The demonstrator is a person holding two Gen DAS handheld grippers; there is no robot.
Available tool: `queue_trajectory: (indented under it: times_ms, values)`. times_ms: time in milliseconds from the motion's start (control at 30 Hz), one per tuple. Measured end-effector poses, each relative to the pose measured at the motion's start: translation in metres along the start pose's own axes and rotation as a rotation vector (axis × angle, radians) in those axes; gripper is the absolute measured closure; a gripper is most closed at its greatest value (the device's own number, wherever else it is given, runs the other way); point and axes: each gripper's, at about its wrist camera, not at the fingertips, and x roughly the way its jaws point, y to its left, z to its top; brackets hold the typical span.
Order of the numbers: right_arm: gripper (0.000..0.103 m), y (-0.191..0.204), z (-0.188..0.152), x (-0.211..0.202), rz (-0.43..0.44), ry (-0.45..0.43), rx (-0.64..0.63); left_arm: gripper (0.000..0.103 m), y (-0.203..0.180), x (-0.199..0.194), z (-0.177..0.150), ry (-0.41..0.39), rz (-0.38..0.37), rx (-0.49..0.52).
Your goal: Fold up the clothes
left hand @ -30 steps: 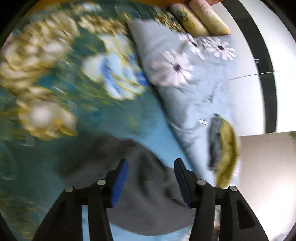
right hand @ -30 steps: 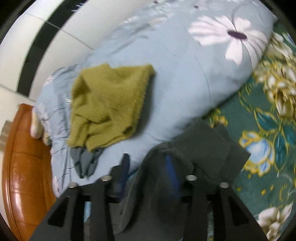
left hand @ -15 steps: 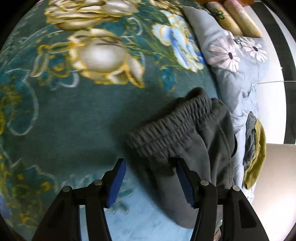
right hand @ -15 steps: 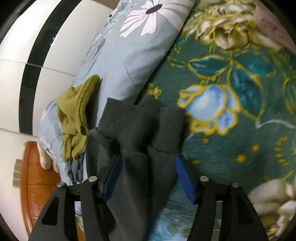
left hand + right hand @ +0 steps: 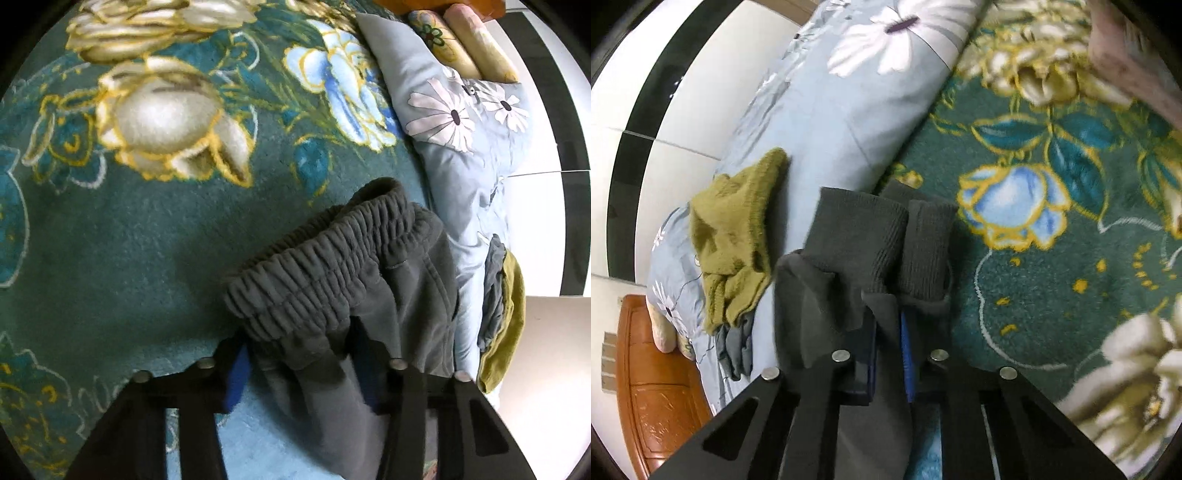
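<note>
Dark grey sweatpants (image 5: 332,280) lie on a teal floral blanket (image 5: 129,240). Their gathered elastic waistband faces my left gripper (image 5: 299,362), whose jaws stand open around the fabric just below the waistband. In the right wrist view the ribbed ankle cuffs (image 5: 879,236) of the same sweatpants lie side by side. My right gripper (image 5: 888,350) is shut on the grey fabric just below the cuffs.
A light blue flowered duvet (image 5: 461,147) lies along the blanket's edge, also in the right wrist view (image 5: 849,92). An olive knit garment (image 5: 735,236) on a grey one sits on it. A wooden headboard (image 5: 646,387) and rolled pillows (image 5: 476,44) lie beyond.
My left gripper has moved forward so its jaws straddle the fabric below the waistband. My right gripper has closed on the fabric below the cuffs.
</note>
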Motion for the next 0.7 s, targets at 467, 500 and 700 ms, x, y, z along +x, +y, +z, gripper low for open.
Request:
queue_trajectory:
  times_ms: [467, 500, 700]
  values:
    - [0.099, -0.052, -0.034, -0.058, 0.024, 0.001, -0.036, 0.07, 0.002, -0.05, 0.014, 0.024, -0.11, 0.115]
    - [0.099, -0.056, -0.036, -0.062, 0.025, 0.001, -0.038, 0.07, 0.009, -0.046, 0.013, 0.03, -0.105, 0.097]
    - [0.099, -0.037, -0.03, -0.071, 0.083, -0.008, -0.115, 0.07, 0.042, -0.024, 0.01, 0.057, -0.084, 0.002]
